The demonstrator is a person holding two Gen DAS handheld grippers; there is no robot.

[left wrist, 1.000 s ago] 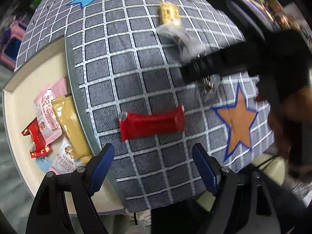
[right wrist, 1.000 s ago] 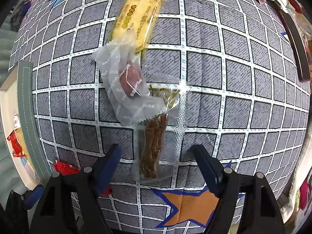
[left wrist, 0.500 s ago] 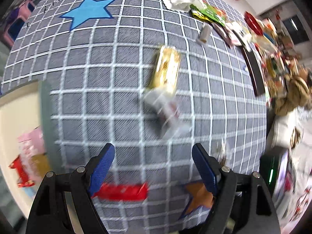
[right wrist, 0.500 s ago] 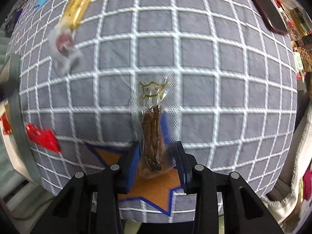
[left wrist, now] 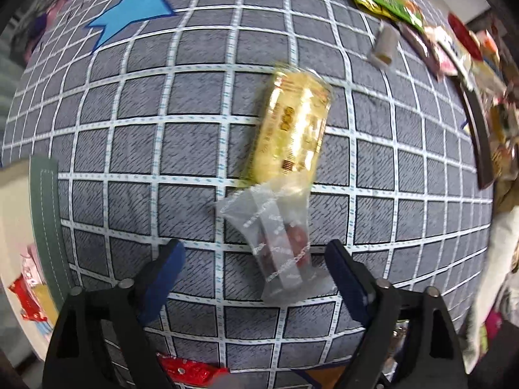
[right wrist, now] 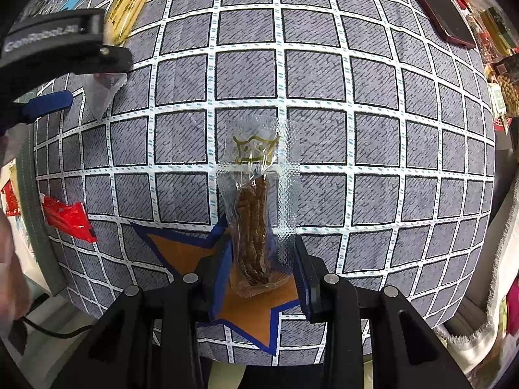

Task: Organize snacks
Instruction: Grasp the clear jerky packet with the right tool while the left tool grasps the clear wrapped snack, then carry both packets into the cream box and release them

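Note:
My left gripper (left wrist: 254,251) points down at the checked cloth with its jaws opening. A clear packet with a reddish snack (left wrist: 279,236) lies between its blue fingers, and the pads do not press on it. A yellow packet (left wrist: 292,129) lies just beyond, touching it. My right gripper (right wrist: 263,246) is shut on a clear packet of brown sticks (right wrist: 251,220), held over the orange star (right wrist: 253,304). A red packet (right wrist: 68,217) lies near the cloth's left edge. In the right wrist view, one blue finger (right wrist: 48,105) of the left gripper shows at upper left.
A cream tray (left wrist: 13,220) at the left holds several snack packets. A heap of other snacks (left wrist: 454,52) and a dark tray rim (right wrist: 431,9) line the far right edge. A blue star (left wrist: 136,9) marks the far left of the cloth.
My left gripper has moved from above the red packet to over the clear reddish packet and stands wider. My right gripper has closed on the brown stick packet and carried it over the orange star.

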